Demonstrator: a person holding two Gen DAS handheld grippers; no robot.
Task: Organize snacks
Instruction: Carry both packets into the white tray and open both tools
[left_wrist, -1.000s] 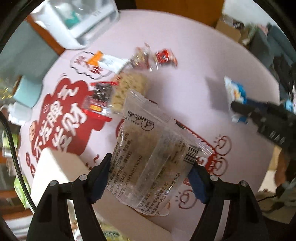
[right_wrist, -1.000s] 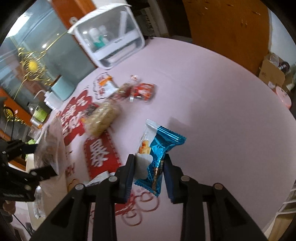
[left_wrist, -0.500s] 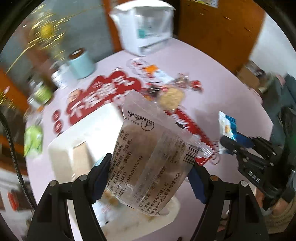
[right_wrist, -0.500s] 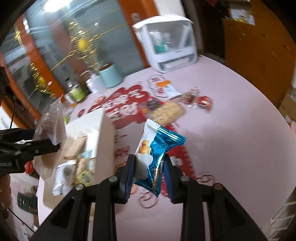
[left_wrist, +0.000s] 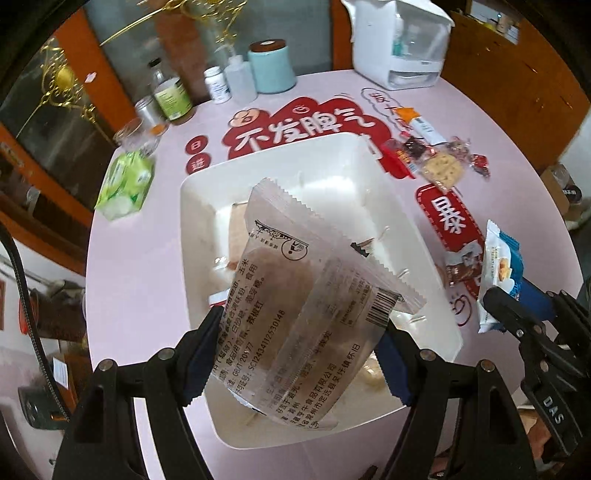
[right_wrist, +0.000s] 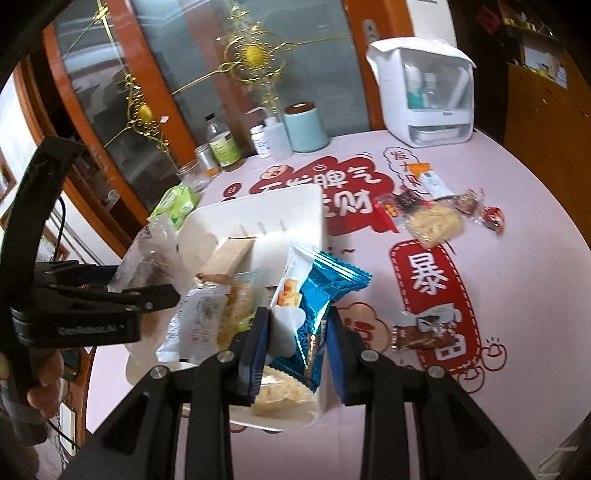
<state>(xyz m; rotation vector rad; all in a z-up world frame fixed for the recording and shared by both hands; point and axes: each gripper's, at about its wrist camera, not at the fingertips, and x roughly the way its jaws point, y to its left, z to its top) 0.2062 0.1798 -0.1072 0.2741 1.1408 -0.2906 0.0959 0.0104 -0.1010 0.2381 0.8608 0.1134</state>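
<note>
**A:** Start nearest. What does the left tool (left_wrist: 295, 354) have?

**B:** Its jaws are pinched on the lower sides of a clear crinkle-edged plastic snack packet with black print and a barcode (left_wrist: 306, 291). The packet stands up out of the jaws, long axis running away from the tool and leaning a little left, and it hangs directly over the white rectangular plastic bin (left_wrist: 199, 236).

**A:** And the right tool (right_wrist: 299, 339)?

**B:** Clamped on a shiny blue-and-white foil snack packet (right_wrist: 314, 291), held upright, its top tilted right. Seen from the right wrist, that packet sits over the bin's near right corner; from the left wrist it looks just outside the bin's right wall. I'd call it at the rim, not clearly inside.

**A:** So which one is better placed to drop?

**B:** I judge the left. Its packet has open bin floor beneath it, towards the far end. The near end of the bin already holds several wrapped snacks.

**A:** What is beyond the bin?

**B:** To its right, on the pink round desk (right_wrist: 517, 424), lies a small brown wrapped bar (right_wrist: 424, 330). Farther off, past the bin's far right corner, sits a loose cluster: a round pale cracker pack (right_wrist: 434, 223), a dark red packet (right_wrist: 404, 203), an orange-and-white stick pack (right_wrist: 432, 179), and a small red sweet (right_wrist: 493, 218).

**A:** Those lie nearer which tool?

**B:** The right one, by my reading.
</note>
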